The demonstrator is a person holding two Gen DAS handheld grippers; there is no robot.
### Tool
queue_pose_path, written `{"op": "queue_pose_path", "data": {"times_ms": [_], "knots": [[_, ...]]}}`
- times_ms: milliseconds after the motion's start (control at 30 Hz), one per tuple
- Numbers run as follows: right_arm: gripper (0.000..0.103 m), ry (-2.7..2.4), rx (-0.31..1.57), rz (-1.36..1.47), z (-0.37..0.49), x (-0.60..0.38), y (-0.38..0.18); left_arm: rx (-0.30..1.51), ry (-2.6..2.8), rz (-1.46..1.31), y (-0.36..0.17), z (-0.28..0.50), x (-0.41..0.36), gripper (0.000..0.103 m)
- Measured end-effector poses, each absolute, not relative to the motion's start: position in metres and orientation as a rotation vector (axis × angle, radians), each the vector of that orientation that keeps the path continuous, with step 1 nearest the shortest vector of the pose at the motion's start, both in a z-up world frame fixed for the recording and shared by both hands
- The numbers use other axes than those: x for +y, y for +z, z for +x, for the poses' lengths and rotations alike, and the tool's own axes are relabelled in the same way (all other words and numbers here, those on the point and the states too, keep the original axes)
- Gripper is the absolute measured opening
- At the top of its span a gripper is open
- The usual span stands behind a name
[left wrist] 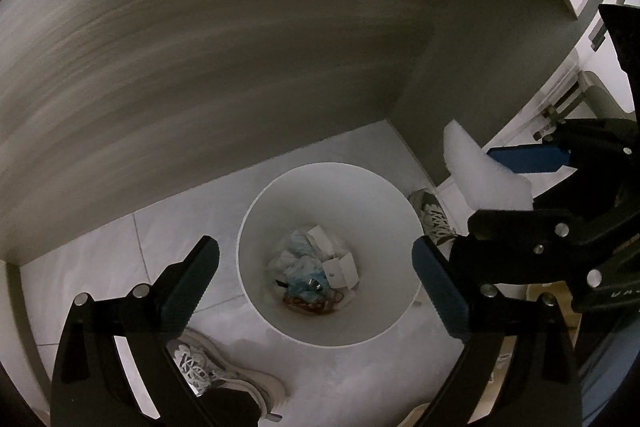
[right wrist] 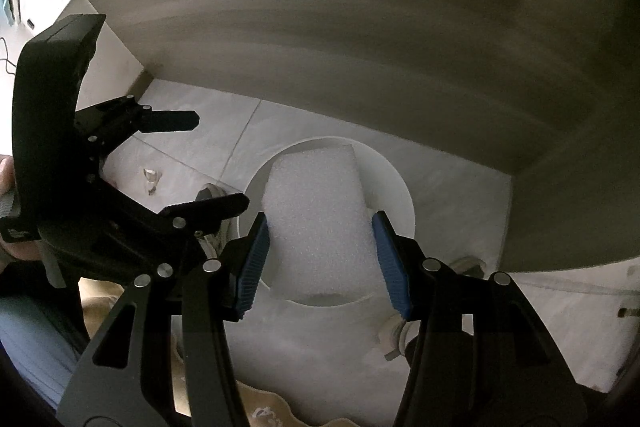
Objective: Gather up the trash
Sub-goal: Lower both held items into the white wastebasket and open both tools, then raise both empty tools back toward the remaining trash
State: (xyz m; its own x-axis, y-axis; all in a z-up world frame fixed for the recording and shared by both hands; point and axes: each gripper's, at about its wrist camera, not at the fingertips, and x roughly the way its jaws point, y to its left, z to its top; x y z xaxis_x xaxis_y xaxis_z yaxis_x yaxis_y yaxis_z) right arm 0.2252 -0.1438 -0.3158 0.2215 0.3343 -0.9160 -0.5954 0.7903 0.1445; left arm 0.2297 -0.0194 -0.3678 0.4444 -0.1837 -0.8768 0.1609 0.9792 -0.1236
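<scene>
both grippers point steeply down over the white bin [left wrist: 256, 227]: left gripper [left wrist: 316, 275] spread wide and empty at lower centre, right gripper [right wrist: 320, 259] clamping a white foam block [right wrist: 316, 223].

We see a pale tiled floor [left wrist: 100, 251] carrying a white round bin [left wrist: 256, 227], which stands upright beneath a grey-brown counter [left wrist: 200, 47] (its underside blurred). Two light sneakers [left wrist: 208, 371] rest on the tiles, one on either side of the bin. Small scraps [right wrist: 151, 179] lie nearby.
</scene>
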Motion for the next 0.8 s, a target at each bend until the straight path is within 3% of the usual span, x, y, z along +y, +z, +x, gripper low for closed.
{"op": "queue_pose_path", "data": {"times_ms": [133, 200, 267, 300, 800], "knots": [[0.049, 0.666, 1.186, -0.273, 0.226, -0.141, -0.323, 1.077, -0.204, -0.038, -0.363, 0.230, -0.016, 0.095], [0.055, 0.685, 1.193, -0.277, 0.224, -0.139, -0.325, 1.073, -0.200, -0.045, -0.362, 0.230, -0.013, 0.095], [0.094, 0.665, 1.190, -0.287, 0.223, -0.138, -0.328, 1.074, -0.190, -0.054, -0.361, 0.230, -0.010, 0.096], [0.098, 0.638, 1.182, -0.296, 0.224, -0.139, -0.329, 1.076, -0.189, -0.058, -0.361, 0.230, -0.008, 0.096], [0.098, 0.643, 1.204, -0.286, 0.223, -0.138, -0.328, 1.076, -0.185, -0.067, -0.357, 0.231, 0.000, 0.096]]}}
